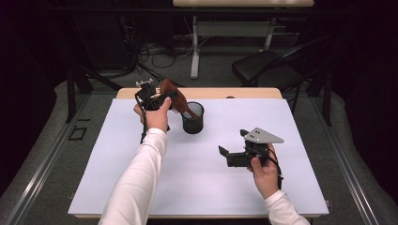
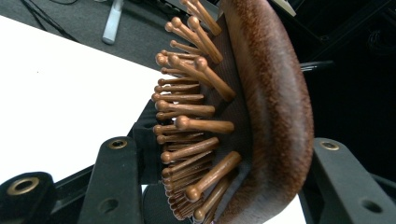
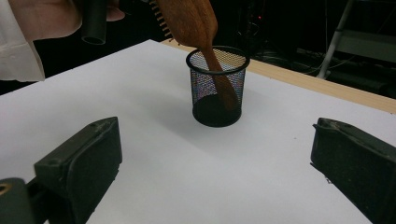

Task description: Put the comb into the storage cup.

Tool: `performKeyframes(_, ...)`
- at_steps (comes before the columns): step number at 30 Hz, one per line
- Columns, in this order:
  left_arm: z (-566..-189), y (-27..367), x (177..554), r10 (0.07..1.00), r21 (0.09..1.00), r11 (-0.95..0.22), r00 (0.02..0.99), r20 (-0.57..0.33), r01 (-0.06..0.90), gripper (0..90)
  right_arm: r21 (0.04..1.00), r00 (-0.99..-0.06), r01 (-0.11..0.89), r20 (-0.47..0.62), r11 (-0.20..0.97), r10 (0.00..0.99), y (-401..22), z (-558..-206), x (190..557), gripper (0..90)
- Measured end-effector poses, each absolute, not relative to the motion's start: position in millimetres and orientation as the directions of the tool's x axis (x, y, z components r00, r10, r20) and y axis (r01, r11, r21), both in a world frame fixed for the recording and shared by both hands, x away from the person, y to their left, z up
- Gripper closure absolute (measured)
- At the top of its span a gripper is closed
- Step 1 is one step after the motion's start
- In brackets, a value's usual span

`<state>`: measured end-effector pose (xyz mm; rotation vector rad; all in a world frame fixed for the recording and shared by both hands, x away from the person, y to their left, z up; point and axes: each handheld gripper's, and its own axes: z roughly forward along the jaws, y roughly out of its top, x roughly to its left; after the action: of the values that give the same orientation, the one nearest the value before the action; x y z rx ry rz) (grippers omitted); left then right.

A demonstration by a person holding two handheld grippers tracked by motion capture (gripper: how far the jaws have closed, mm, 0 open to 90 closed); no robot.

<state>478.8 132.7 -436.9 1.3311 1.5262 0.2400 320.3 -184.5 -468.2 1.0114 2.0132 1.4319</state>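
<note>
While clamped between the left gripper fingers, wooden hairbrush, round-tipped pegs, handle slanting into black mesh cup, right gripper fingers spread, nothing between.

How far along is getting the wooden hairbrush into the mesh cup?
Done: the hairbrush handle is already inside the black mesh cup. In hand: the left tool grips the brush head, which leans over the rim. Left: letting go. The right tool waits open above the table.
</note>
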Motion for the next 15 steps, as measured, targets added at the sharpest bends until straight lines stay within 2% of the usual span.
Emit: performKeyframes(15,-444.3,130.9,480.2,0.817,0.709,0.359,0.163,-0.553,0.607,49.5,0.935,-0.622,0.304,0.049,0.182,0.782,-183.8,-468.9,320.6,2.6)
